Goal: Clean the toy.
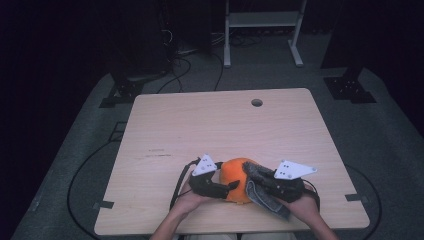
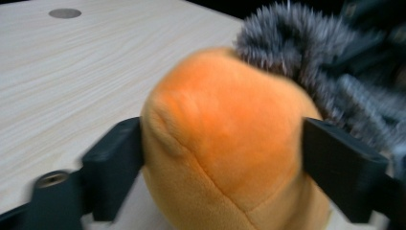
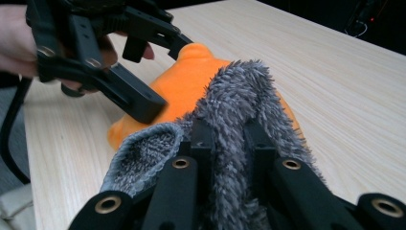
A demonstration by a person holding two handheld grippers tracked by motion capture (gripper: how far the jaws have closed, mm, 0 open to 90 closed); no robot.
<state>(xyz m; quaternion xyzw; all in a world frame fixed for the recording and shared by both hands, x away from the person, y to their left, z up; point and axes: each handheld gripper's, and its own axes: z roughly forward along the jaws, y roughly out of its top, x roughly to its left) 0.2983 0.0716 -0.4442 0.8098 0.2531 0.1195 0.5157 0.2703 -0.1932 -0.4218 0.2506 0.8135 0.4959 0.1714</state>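
An orange plush toy [image 1: 234,175] lies near the front edge of the wooden table [image 1: 210,125]. My left gripper [image 1: 231,187] reaches in from the left. In the left gripper view its two black jaws press flat against both sides of the plush [image 2: 225,139]. A grey fuzzy cloth [image 1: 261,196] drapes over the toy's right side. My right gripper [image 1: 256,176] is shut on this cloth. In the right gripper view the cloth [image 3: 234,91] bunches between the jaws of the right gripper [image 3: 230,132], with the orange toy [image 3: 191,79] and the left gripper [image 3: 165,72] just behind it.
A round cable hole [image 1: 256,102] sits near the table's far edge. Beyond the table stand a white frame [image 1: 262,20] and black stand bases [image 1: 350,87], with cables on the grey floor. Bare tabletop stretches behind and to both sides of the toy.
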